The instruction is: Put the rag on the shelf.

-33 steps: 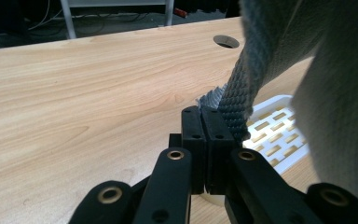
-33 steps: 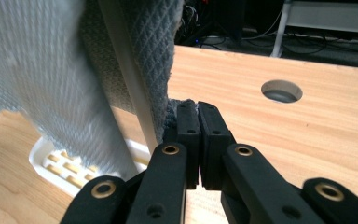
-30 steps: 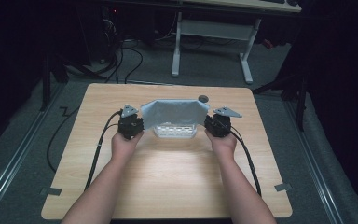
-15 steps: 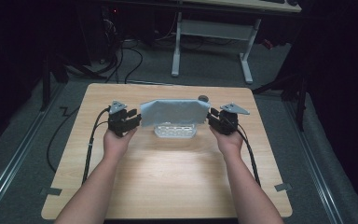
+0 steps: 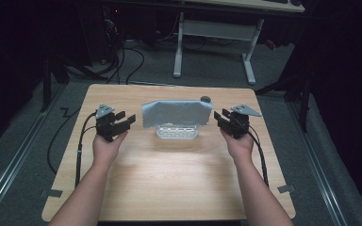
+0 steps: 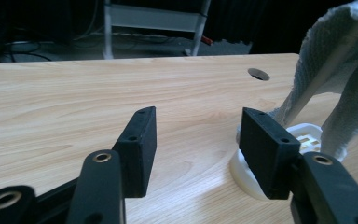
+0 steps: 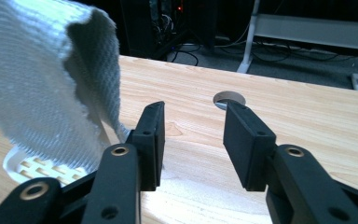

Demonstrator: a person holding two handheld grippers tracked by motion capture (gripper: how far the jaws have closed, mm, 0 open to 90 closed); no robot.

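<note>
Black jaws of the left gripper [image 5: 123,121] stand apart with nothing between them; they have just been opening. It sits toward the tabletop's [image 5: 169,188] left edge, and the grey cloth [image 5: 174,113] hangs a short way off its jaw tips, not touching. The right gripper [image 5: 222,118], toward the right edge, is likewise released, its jaws having just opened, with the cloth's other end near but clear of it. Draped between the two grippers, the cloth stands over a white slotted rack [image 5: 177,132] near the far edge's middle. A round hole [image 5: 205,99] lies behind the cloth's right end.
</note>
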